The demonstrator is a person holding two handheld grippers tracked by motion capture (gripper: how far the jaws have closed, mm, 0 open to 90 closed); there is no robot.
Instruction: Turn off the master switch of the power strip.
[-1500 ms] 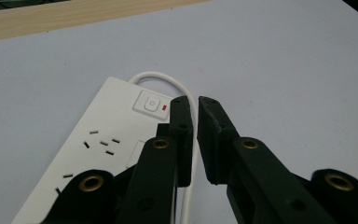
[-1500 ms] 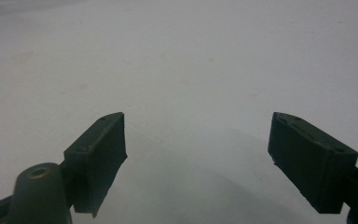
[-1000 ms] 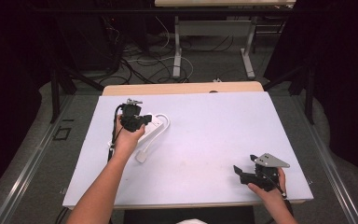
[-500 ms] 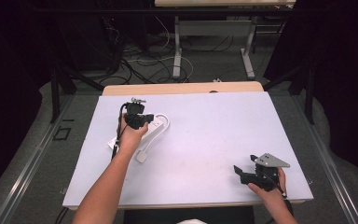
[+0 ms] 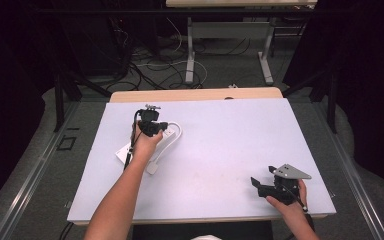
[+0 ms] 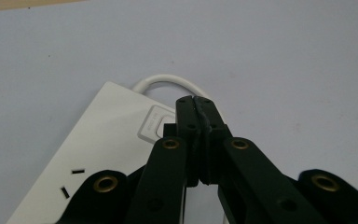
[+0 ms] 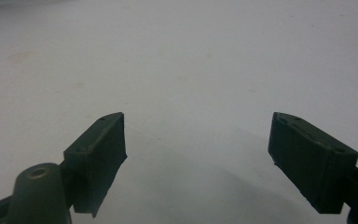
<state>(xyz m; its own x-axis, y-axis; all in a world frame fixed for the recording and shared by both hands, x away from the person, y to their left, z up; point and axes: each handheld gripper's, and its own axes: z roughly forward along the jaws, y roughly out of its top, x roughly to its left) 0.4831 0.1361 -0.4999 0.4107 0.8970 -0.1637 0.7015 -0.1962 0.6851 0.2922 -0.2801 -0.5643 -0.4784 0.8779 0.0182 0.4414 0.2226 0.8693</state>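
A flat white plastic power strip (image 5: 155,145) with a looped white cord (image 5: 178,131) lies left of centre in the high view, on the pale lilac table top (image 5: 230,135). The left gripper (image 5: 151,126) hangs over its upper end; in the left gripper view its black jaws are pressed together with nothing between them, their tips above the strip's switch (image 6: 154,122). The right gripper (image 5: 261,186) rests at the lower right, jaws spread wide and empty over bare table, well apart from the strip.

smooth white plastic power strip (image 6: 107,140), matt table (image 5: 230,145)
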